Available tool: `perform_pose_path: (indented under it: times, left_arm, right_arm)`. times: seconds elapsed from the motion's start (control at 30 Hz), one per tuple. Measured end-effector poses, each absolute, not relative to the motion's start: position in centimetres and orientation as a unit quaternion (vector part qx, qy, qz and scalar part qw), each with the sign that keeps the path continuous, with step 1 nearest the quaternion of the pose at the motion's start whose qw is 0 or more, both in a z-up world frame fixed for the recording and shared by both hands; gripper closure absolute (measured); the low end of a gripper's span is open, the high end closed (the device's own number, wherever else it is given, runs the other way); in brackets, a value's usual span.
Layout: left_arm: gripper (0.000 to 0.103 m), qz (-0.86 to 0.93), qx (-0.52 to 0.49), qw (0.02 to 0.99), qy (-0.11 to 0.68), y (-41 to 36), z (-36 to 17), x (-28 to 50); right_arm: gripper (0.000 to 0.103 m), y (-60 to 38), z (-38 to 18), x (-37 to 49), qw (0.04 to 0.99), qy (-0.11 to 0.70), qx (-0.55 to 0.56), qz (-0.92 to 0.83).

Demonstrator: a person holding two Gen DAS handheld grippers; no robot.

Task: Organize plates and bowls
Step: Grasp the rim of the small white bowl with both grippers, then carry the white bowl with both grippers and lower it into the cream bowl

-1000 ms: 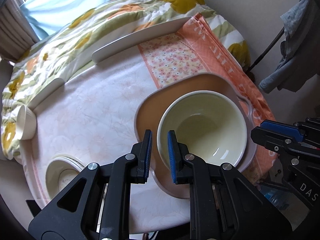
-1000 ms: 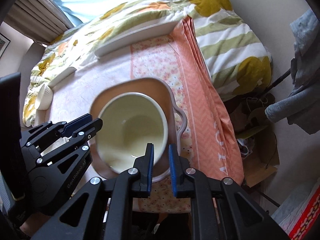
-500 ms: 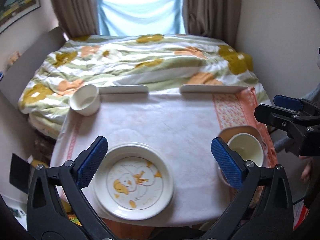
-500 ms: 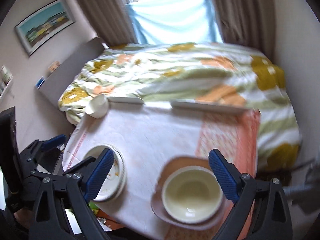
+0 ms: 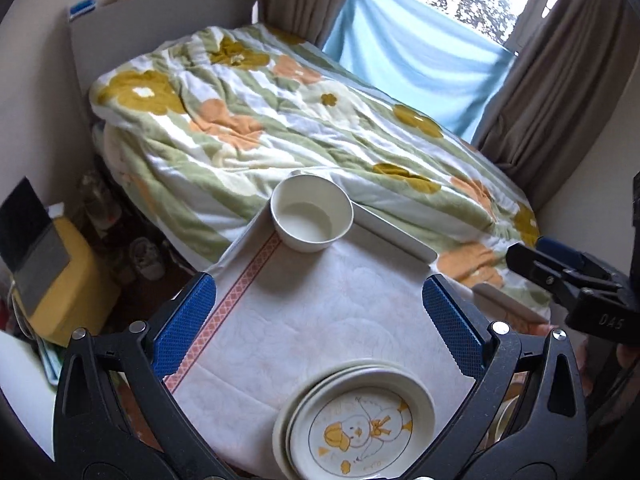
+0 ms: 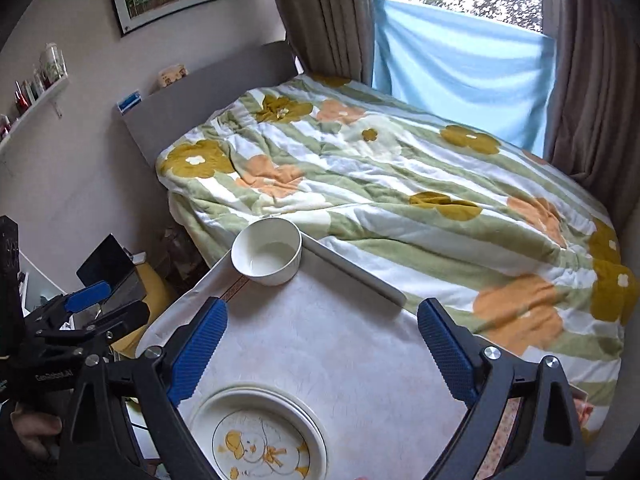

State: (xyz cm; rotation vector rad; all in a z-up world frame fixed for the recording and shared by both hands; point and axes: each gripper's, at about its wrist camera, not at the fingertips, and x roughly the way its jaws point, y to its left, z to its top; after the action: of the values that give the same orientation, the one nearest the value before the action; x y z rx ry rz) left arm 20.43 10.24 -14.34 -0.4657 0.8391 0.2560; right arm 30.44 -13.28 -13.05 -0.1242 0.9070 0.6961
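A small white bowl [image 5: 312, 216] stands at the table's far left corner, also seen as the bowl [image 6: 267, 255] in the right wrist view. A stack of cream plates [image 5: 356, 424], the top one printed with a yellow duck, lies at the near edge; the same plates [image 6: 258, 436] show in the right wrist view. My left gripper [image 5: 318, 328] hangs open above the cloth between bowl and plates, holding nothing. My right gripper [image 6: 320, 354] is open too, empty, over the middle of the table. The large cream bowl and its tan tray are out of view.
A white cloth [image 5: 304, 320] with an orange border covers the table. Two low white rails [image 5: 394, 236] line its far edge. Behind lies a bed with a flowered quilt [image 5: 280, 120]. Yellow box and clutter [image 5: 60, 280] sit on the floor at left.
Both grippers opened wide, rose and swung left from the large cream bowl on its tray. The views now face the small bowl and the duck plates.
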Motion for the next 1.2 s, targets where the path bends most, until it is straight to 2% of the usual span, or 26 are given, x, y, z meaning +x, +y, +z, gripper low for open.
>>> perform_pose_path:
  times: [0.07, 0.13, 0.2, 0.27, 0.3, 0.33, 0.37, 0.57, 0.63, 0.73, 0.83, 1.2]
  left_arm:
    - [0.005, 0.117, -0.250, 0.870, 0.408, 12.3, -16.2, 22.0]
    - [0.020, 0.107, -0.269, 0.859, 0.423, 13.7, -18.6, 24.0]
    - [0.041, 0.092, -0.294, 0.843, 0.441, 14.7, -21.3, 26.2]
    - [0.050, 0.085, -0.310, 0.830, 0.456, 15.6, -23.8, 28.0]
    - [0.056, 0.082, -0.316, 0.824, 0.462, 16.1, -24.9, 28.8]
    - [0.058, 0.079, -0.325, 0.818, 0.467, 16.5, -26.0, 29.7]
    - [0.061, 0.077, -0.333, 0.814, 0.470, 17.0, -26.8, 30.3]
    - [0.067, 0.075, -0.343, 0.804, 0.479, 18.9, -29.6, 33.5]
    - [0.072, 0.074, -0.345, 0.802, 0.483, 19.3, -30.2, 34.0]
    - [0.084, 0.077, -0.342, 0.798, 0.489, 19.6, -30.9, 34.5]
    - [0.085, 0.077, -0.335, 0.803, 0.487, 19.7, -30.8, 34.5]
    - [0.085, 0.086, -0.275, 0.829, 0.480, 18.0, -27.9, 33.8]
  right_arm:
    - [0.008, -10.4, -15.4, 33.1, 0.814, 0.466, -0.047, 0.342]
    - [0.008, -8.1, -18.0, 35.3, 0.798, 0.495, -0.038, 0.342]
    - [0.009, -6.3, -20.5, 37.4, 0.787, 0.514, -0.030, 0.339]
    - [0.015, -4.9, -22.6, 39.1, 0.775, 0.531, -0.021, 0.341]
    - [0.025, -4.1, -23.7, 39.9, 0.770, 0.539, -0.022, 0.341]
    - [0.033, -3.4, -24.7, 40.5, 0.763, 0.547, -0.024, 0.342]
    - [0.035, -2.7, -25.7, 40.9, 0.759, 0.553, -0.027, 0.344]
    - [0.053, -0.9, -28.9, 42.5, 0.747, 0.569, -0.005, 0.343]
    - [0.062, -0.5, -29.3, 42.7, 0.746, 0.571, -0.006, 0.343]
    - [0.072, 0.0, -29.6, 42.9, 0.743, 0.573, -0.007, 0.346]
    - [0.087, 0.3, -29.7, 42.9, 0.740, 0.572, 0.000, 0.354]
    - [0.088, 0.0, -28.7, 41.9, 0.756, 0.553, 0.002, 0.350]
